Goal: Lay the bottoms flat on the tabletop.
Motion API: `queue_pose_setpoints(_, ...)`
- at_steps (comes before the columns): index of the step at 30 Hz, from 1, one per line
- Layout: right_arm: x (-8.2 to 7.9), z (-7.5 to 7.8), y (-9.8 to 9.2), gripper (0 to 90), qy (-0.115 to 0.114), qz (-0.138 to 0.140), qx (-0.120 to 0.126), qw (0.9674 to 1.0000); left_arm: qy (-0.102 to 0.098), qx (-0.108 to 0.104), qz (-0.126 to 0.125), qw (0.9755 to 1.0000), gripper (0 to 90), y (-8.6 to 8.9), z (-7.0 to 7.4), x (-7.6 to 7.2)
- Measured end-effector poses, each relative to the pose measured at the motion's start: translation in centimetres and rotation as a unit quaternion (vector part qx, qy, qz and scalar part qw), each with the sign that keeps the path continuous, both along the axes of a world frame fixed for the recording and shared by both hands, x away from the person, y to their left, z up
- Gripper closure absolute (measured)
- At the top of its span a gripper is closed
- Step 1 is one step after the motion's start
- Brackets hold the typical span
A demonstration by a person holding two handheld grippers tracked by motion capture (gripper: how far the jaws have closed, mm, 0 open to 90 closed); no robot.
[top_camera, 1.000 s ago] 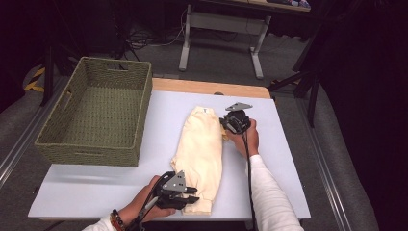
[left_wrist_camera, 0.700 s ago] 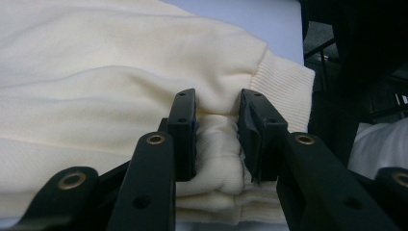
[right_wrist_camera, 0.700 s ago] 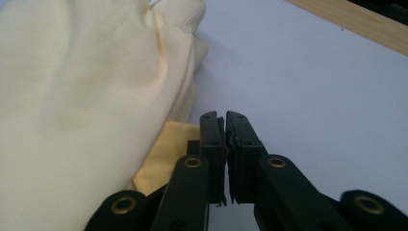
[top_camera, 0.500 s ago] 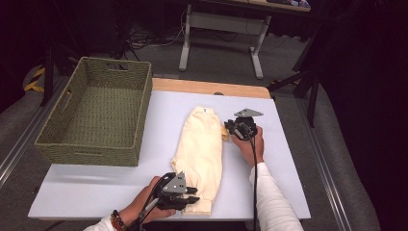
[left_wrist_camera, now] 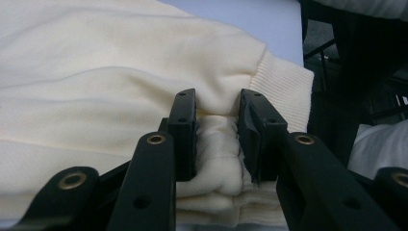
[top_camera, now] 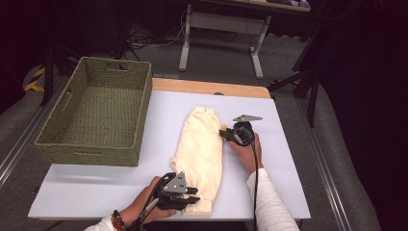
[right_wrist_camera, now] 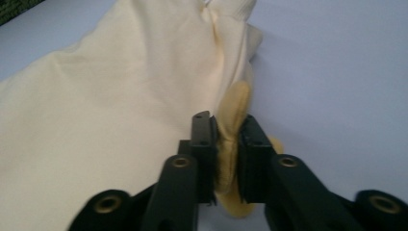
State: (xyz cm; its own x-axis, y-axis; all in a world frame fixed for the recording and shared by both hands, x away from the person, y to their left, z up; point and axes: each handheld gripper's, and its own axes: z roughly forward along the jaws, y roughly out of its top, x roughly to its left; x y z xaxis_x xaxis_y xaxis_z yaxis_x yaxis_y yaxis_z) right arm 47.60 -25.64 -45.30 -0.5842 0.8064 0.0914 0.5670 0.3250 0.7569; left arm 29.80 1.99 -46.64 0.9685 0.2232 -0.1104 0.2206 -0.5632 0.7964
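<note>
At the near edge of the bench (top_camera: 86,192), the left tongs (top_camera: 190,196) are pressed onto a bunched fold at the ribbed hem end of the cream sweater (top_camera: 199,149); in the left gripper view the folded layers (left_wrist_camera: 219,149) are seen squeezed between the jaws, and this grip has been kept in the same place as in the earlier frames. The sweater itself is laid lengthwise, folded narrow, in the middle of the bench, its collar pointing away from the person. Farther up, at its right edge, the right tongs (top_camera: 225,134) have been brought down along that edge from a spot nearer the collar, and their jaws have just been closing: in the right gripper view a doubled edge of the fabric (right_wrist_camera: 230,144) is now pinched between them. With both ends thus held, the garment is judged ready to be lifted or folded over, a step not yet begun. Beyond and to the left, the green woven basket (top_camera: 62,139) is stood at the bench's far left corner, well apart from the sweater, and is likely where it is meant to go
</note>
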Motion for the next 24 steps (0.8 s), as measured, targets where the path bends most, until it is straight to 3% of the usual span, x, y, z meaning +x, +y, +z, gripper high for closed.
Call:
queue_pose_setpoints(3, -0.5, 0.3, 0.5, 85.4, -0.032, -0.001, -0.046, 0.9984, -0.002, 0.002, 0.001, 1.0, 68.9, -0.1, 0.0, -0.1)
queue_pose_setpoints(6, -1.0, 0.6, 0.7, 85.5, -0.046, -0.005, -0.062, 0.997, -0.007, 0.007, 0.002, 0.9999, 69.0, -0.1, 0.1, -0.3)
queue_pose_setpoints(9, -1.2, 0.8, 0.5, 84.3, -0.046, -0.015, -0.054, 0.9973, -0.019, 0.009, 0.003, 0.9998, 68.2, -0.1, 0.4, -0.5)
queue_pose_setpoints(10, -1.3, 0.8, 0.5, 81.0, -0.046, -0.019, -0.054, 0.9973, -0.021, 0.001, -0.004, 0.9998, 65.9, 0.0, 0.6, -0.6)
queue_pose_setpoints(13, -1.5, 0.6, 0.0, 78.8, -0.048, -0.021, -0.051, 0.9973, -0.064, -0.004, -0.005, 0.9979, 64.3, 0.4, 1.6, -1.1)
queue_pose_setpoints(15, -1.8, 0.8, -0.3, 79.5, -0.055, -0.023, -0.04, 0.9974, -0.072, -0.024, -0.001, 0.9971, 63.8, 1.1, 2.4, -1.1)
queue_pose_setpoints(18, -2.3, 1.3, -0.6, 82.2, -0.07, -0.027, -0.028, 0.9968, -0.088, -0.027, 0.016, 0.9957, 63.1, 2.0, 3.1, -0.9)
queue_pose_setpoints(21, -2.7, 1.9, -0.5, 83.5, -0.086, -0.02, -0.037, 0.9954, -0.098, -0.032, 0.035, 0.9941, 62.4, 3.1, 3.7, -0.5)
queue_pose_setpoints(24, -3.3, 2.6, -0.5, 82.9, -0.099, -0.016, -0.025, 0.9947, -0.107, -0.034, 0.05, 0.9925, 61.9, 3.9, 4.1, -0.3)
